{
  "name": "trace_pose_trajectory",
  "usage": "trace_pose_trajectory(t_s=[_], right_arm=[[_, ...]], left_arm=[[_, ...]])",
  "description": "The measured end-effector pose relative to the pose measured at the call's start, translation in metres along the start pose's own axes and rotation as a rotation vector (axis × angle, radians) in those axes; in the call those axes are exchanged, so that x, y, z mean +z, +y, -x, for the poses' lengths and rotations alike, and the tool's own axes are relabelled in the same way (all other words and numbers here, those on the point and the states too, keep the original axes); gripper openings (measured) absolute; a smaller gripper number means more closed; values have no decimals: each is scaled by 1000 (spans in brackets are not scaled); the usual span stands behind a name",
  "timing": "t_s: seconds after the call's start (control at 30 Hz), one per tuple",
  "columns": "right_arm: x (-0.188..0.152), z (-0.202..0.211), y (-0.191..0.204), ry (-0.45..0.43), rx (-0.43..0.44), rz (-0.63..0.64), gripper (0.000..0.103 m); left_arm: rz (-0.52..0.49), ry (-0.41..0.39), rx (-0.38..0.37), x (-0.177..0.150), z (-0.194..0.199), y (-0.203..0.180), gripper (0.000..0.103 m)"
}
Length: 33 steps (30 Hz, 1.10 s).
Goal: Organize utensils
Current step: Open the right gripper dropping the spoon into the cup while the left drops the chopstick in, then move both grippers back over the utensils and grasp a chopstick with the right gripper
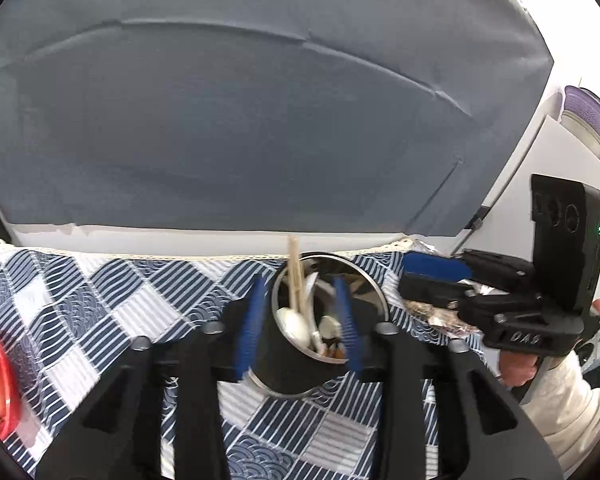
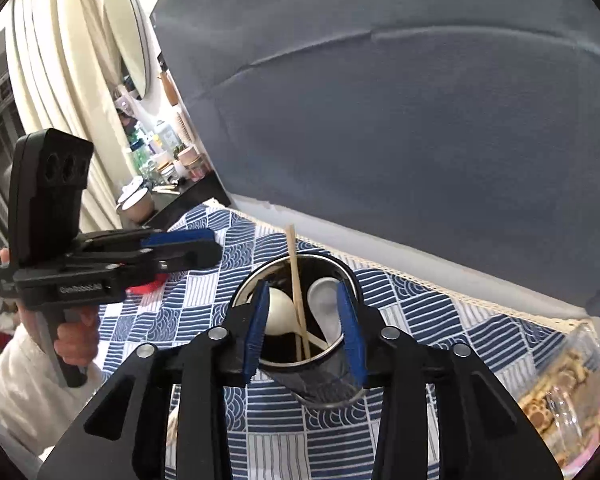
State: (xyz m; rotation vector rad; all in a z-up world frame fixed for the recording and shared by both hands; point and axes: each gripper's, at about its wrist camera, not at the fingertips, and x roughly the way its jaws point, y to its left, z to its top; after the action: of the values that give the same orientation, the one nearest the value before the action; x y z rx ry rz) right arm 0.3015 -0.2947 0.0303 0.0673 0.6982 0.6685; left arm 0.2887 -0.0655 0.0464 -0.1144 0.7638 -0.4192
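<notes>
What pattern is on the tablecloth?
Blue-and-white patchwork of stripes and wave motifs on the tablecloth, clearest in the right wrist view.

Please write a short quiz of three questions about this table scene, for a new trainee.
1. True or false: the round black metal utensil cup stands on a plain red cloth.
2. Which items are inside the cup? A) white spoons and wooden chopsticks B) steel forks C) knives
3. Fill in: the checked tablecloth is ____ and white.

Key: 1 false; 2 A; 3 blue.
</notes>
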Motion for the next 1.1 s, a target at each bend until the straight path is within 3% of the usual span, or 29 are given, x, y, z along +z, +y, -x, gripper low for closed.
trace_pose_trajectory(t_s=[0.1, 0.17, 0.27, 0.37, 0.67, 1.1], right_arm=[[-3, 10, 6, -3, -15, 5, 48], [-7, 16, 13, 0, -24, 10, 62], [-13, 21, 23, 3, -37, 11, 75], [-19, 26, 30, 0, -61, -5, 85], [-44, 29, 53, 42, -113, -20, 86], [-76, 6, 90, 139, -90, 28, 86]], left_arm=[[-7, 0, 44, -8, 16, 6, 60], [-8, 12, 63, -14, 24, 10, 72], [-4, 31, 101, -25, 36, 16, 85], [0, 53, 136, -38, 44, 22, 91], [50, 96, 202, -83, 69, 37, 97], [105, 177, 334, -150, 94, 53, 97]])
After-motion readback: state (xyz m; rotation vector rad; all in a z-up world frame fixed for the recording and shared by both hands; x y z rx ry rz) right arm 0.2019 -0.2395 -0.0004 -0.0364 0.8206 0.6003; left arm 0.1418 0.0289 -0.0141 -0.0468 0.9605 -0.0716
